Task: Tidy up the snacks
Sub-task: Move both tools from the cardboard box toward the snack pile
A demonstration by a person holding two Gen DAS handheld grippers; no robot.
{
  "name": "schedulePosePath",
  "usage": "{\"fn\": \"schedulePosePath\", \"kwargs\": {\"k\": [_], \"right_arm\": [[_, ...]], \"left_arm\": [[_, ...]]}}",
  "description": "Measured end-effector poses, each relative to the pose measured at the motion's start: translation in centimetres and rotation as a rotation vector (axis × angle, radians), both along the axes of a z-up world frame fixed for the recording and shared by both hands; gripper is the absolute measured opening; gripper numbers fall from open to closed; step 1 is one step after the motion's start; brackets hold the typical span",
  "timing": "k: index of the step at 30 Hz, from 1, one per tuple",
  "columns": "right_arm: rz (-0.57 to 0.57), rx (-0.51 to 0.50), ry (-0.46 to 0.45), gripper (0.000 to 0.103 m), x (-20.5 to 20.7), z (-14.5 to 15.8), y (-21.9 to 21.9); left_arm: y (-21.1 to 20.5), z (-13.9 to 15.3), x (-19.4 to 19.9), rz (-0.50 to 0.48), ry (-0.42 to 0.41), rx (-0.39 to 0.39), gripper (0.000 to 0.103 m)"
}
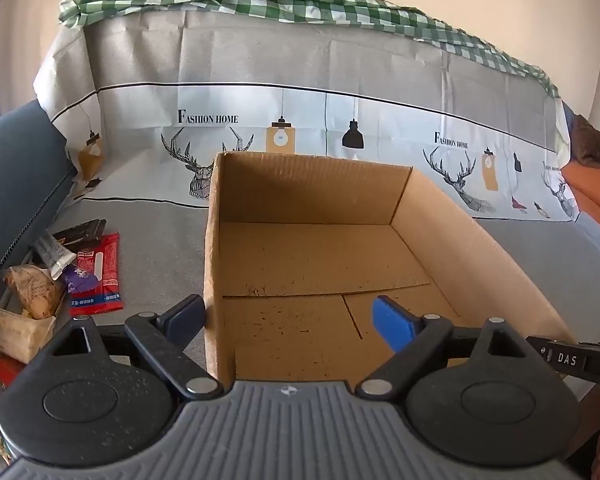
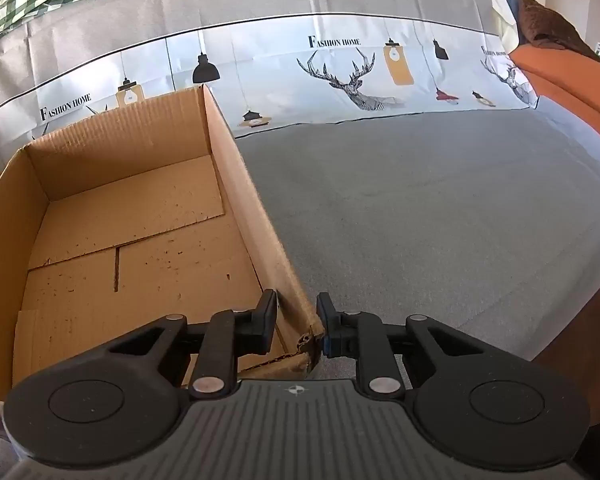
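Note:
An open, empty cardboard box [image 1: 452,216] stands on a grey cloth. My left gripper [image 1: 288,320] is open and straddles the box's near left wall, one finger outside and one inside. Snack packets lie left of the box: a red packet [image 1: 108,276], a purple one [image 1: 82,278], a dark one [image 1: 82,230] and a tan wrapped one [image 1: 32,290]. In the right wrist view the box [image 2: 236,168] fills the left side. My right gripper [image 2: 298,320] is closed on the box's near right wall, one finger on each side.
A cloth-covered sofa back [image 1: 300,60] with deer and lamp prints rises behind the box. Bare grey cloth [image 2: 440,208] spreads to the right of the box. A blue cushion [image 1: 16,168] is at far left, an orange one [image 2: 572,92] at far right.

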State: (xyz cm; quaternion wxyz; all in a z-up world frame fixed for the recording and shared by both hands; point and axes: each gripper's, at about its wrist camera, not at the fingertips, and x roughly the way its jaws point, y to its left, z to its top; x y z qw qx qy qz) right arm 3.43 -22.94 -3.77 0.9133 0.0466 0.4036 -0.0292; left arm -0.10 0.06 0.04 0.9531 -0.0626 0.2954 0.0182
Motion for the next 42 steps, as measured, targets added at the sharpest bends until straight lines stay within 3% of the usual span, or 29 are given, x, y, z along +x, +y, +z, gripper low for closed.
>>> {"fn": "schedulePosePath", "kwargs": {"k": [2,6,8,17,27,34,42], "right_arm": [[0.007,-0.012,-0.017,0.026,-0.1,0.3,0.3],[0.018,-0.063,-0.073,0.043,-0.6,1.0,0.8],[0.023,-0.078,-0.089,0.046,-0.8,1.2,0.9],[0.058,-0.106,-0.133,0.069,-1.5,2.2,1.9],[0.104,-0.116,-0.174,0.071,-2.2,2.8,3.9],[0.097,-0.111,-0.187,0.075,-2.7,3.0,4.3],[0.115,-0.123,-0.209,0.077,-3.5,3.3,5.1]], "left_arm": [[0.0,0.2,-0.4,-0.009,-0.016,-0.012,0.094],[-0.6,1.2,-0.7,-0.041,-0.039,-0.011,0.096],[-0.6,0.8,-1.0,-0.063,-0.047,-0.023,0.099],[-1.4,1.9,-1.9,-0.093,-0.013,-0.070,0.101],[-1.6,2.4,-3.1,-0.120,-0.104,-0.097,0.102],[-1.9,2.6,-3.4,-0.151,-0.075,-0.068,0.102],[-0.9,2.7,-3.4,-0.150,-0.058,-0.143,0.102]]}}
